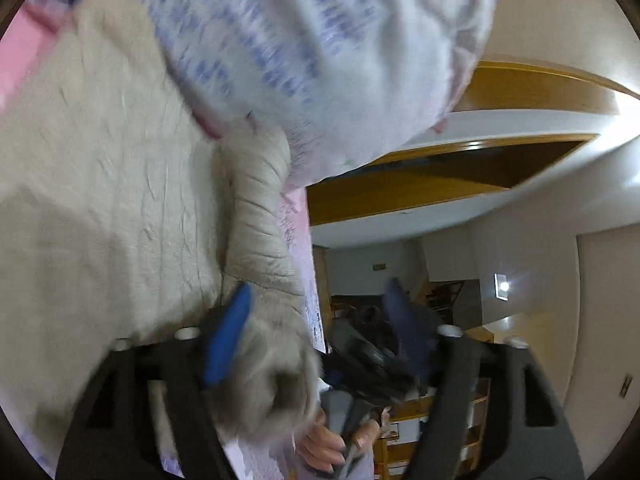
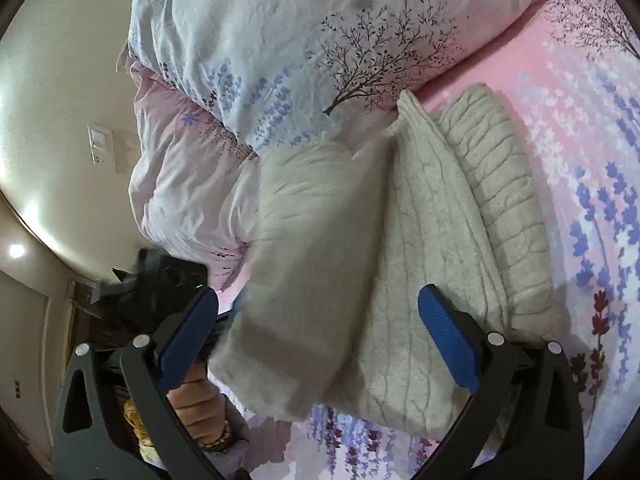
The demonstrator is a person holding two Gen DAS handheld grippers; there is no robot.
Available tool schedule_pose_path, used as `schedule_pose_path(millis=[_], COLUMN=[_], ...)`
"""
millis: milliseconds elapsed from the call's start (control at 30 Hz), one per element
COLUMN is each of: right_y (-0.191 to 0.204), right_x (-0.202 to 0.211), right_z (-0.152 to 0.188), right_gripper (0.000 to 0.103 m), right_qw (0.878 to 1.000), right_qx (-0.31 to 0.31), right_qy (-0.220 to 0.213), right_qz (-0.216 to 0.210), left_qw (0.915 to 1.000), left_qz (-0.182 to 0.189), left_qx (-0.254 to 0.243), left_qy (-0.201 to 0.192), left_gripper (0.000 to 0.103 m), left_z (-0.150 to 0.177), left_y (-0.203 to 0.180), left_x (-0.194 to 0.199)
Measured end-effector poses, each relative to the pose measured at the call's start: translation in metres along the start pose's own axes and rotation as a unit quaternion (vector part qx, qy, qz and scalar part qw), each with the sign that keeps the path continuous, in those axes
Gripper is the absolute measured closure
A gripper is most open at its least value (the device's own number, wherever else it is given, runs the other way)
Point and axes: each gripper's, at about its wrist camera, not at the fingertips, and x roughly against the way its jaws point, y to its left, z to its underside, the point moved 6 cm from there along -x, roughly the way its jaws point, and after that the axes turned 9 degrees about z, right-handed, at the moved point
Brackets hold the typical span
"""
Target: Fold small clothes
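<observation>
A cream knitted sweater lies on the pink floral bedsheet. Its ribbed edge is on the right. A sleeve or flap is lifted and folded over its left part, blurred with motion. My right gripper is open above the sweater, touching nothing. In the left wrist view the sweater fills the left side. My left gripper has its jaws wide apart, with a bunch of sweater cloth against the left blue finger. The view is blurred.
A rumpled duvet with tree and flower print lies beside the sweater; it also shows in the left wrist view. A hand holds the other gripper at lower left. Wooden furniture and walls lie beyond the bed.
</observation>
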Motion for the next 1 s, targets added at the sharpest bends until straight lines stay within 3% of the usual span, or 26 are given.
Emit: schedule_pose_path(millis=[100,200,300,400,467,600,800,900,1000], right_y=[-0.003,-0.004,-0.005,-0.01,-0.015,-0.003,0.045,0.021,-0.031], right_x=[-0.001,-0.002,-0.002,-0.005,-0.01,-0.006,0.032,0.034,0.017], right_z=[-0.006,-0.009,-0.014,-0.02,-0.018,-0.019,-0.031,-0.031,-0.027], right_gripper=[0.003,0.006,0.02,0.042,0.082,0.086,0.087,0.087,0.087], right_qw=[1.0,1.0,0.999,0.997,0.994,0.986,0.963,0.959,0.964], right_qx=[-0.008,-0.006,0.001,0.0,0.009,0.064,0.158,0.145,0.078], right_qy=[0.005,0.007,0.001,-0.002,0.001,-0.029,-0.133,-0.139,-0.097], right_qz=[-0.005,0.011,0.044,0.079,0.105,0.15,0.17,0.201,0.234], left_qw=[0.9975,0.9806,0.9686,0.9614,0.9576,0.957,0.9516,0.9507,0.9503], left_qz=[-0.044,-0.16,-0.213,-0.247,-0.265,-0.271,-0.28,-0.282,-0.282], left_qx=[-0.054,-0.11,-0.124,-0.117,-0.111,-0.105,-0.126,-0.129,-0.128], left_qy=[-0.011,-0.028,-0.035,-0.029,-0.02,-0.006,0.009,0.018,0.031], left_gripper=[0.019,0.018,0.018,0.018,0.018,0.018,0.018,0.018,0.018], left_z=[-0.004,-0.004,-0.001,-0.001,-0.001,0.003,0.005,0.007,0.01], left_y=[-0.014,-0.008,0.008,0.027,0.039,0.05,0.053,0.056,0.059], left_x=[0.029,0.068,0.09,0.101,0.098,0.094,0.075,0.068,0.061])
